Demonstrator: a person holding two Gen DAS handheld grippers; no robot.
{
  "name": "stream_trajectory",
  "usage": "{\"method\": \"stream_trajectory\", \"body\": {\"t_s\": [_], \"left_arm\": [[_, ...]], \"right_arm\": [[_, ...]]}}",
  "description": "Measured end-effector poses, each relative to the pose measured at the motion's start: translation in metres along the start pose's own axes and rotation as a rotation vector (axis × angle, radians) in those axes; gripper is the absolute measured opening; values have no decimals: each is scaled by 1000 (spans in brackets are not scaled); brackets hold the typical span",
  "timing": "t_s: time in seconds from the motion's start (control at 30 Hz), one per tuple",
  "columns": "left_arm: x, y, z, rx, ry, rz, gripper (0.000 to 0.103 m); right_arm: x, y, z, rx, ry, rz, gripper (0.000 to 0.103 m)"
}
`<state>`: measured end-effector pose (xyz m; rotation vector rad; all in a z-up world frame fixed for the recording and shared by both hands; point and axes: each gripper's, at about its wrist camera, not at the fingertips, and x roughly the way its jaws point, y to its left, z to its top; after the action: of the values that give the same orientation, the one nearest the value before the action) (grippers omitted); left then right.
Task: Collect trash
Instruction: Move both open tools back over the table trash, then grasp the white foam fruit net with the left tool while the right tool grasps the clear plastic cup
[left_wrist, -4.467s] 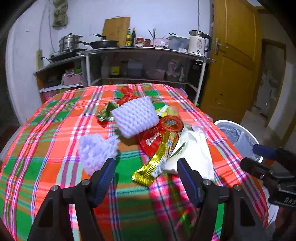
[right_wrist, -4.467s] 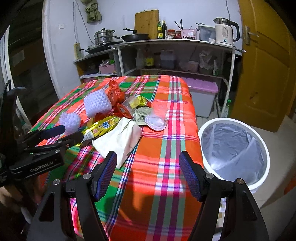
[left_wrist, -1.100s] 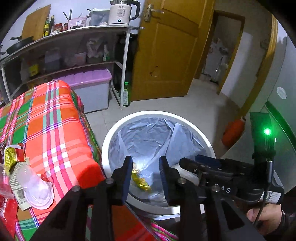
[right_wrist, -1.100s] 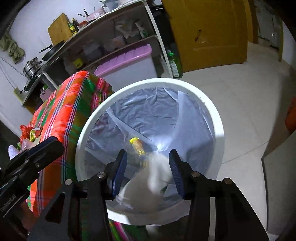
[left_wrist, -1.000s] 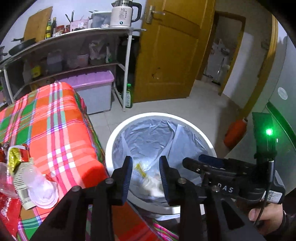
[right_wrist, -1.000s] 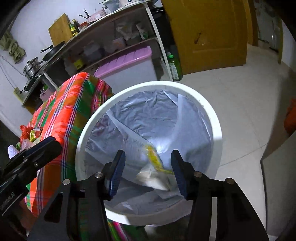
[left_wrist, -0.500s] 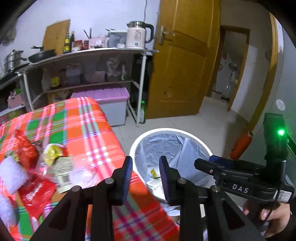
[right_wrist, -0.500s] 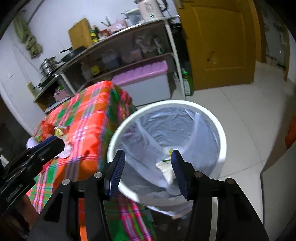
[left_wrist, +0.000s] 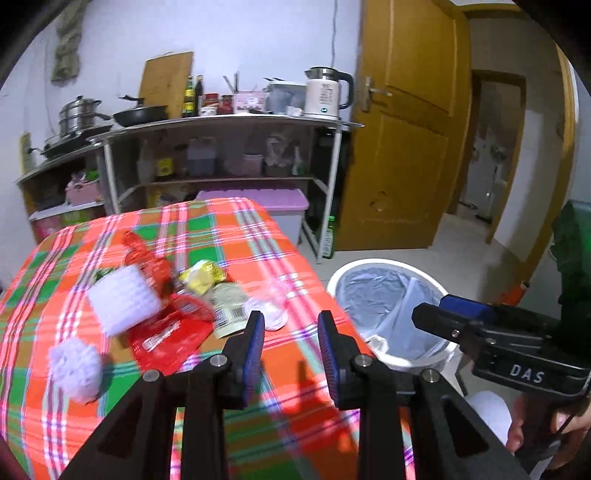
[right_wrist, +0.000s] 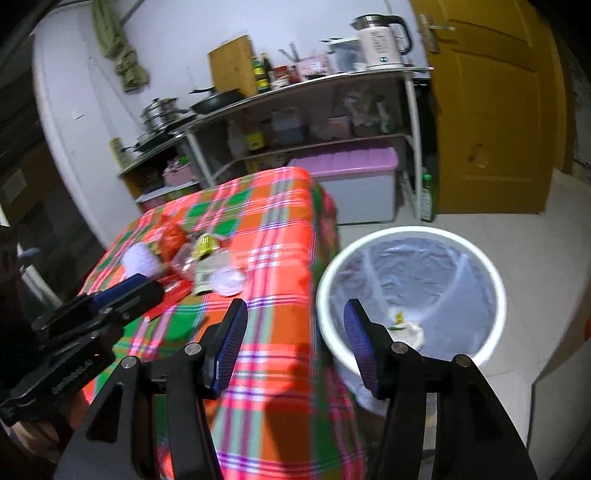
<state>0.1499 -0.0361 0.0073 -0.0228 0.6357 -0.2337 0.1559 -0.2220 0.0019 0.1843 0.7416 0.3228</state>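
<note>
Trash (left_wrist: 173, 325) lies heaped mid-table (left_wrist: 277, 251), some already in the bin (right_wrist: 410, 284) alongside, so with the left tool (left_wrist: 291, 343) narrowly parted and empty and the right tool (right_wrist: 291, 339) empty and opening, the next move is likely reaching for another wrapper.

Wrappers (left_wrist: 170, 332) on plaid tablecloth (left_wrist: 258, 251) – white bin (left_wrist: 388, 314) beside, empty left gripper (left_wrist: 291, 325) above.

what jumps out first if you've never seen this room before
The bright plaid tablecloth fills the left and centre, with a pile of wrappers: a red packet and white foam nets. Right of the table stands a white bin with a grey liner and some trash inside, before a yellow door.
</note>
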Motion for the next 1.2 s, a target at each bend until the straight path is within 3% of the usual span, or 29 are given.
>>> {"method": "stream_trajectory", "body": {"t_s": [0.3,0.57,0.63,0.73,1.0,1.1,1.2], "left_arm": [[-13,44,-25,-55,22,68,29],[-21,90,-36,-114,23,140,30],[-22,100,-35,-128,16,154,33],[-26,119,-34,-155,-3,189,46],[-21,165,-37,-224,6,272,48],[-16,173,-38,-234,15,274,57],[-12,178,-37,-233,16,276,59]], "right_arm": [[24,44,-13,-93,60,80,55],[49,65,-9,-169,85,85,56],[56,67,-7,-182,87,77,56],[68,69,1,-180,90,74,56],[100,66,22,-149,109,63,56],[112,67,27,-141,117,60,56],[122,67,32,-133,123,57,56]]}}
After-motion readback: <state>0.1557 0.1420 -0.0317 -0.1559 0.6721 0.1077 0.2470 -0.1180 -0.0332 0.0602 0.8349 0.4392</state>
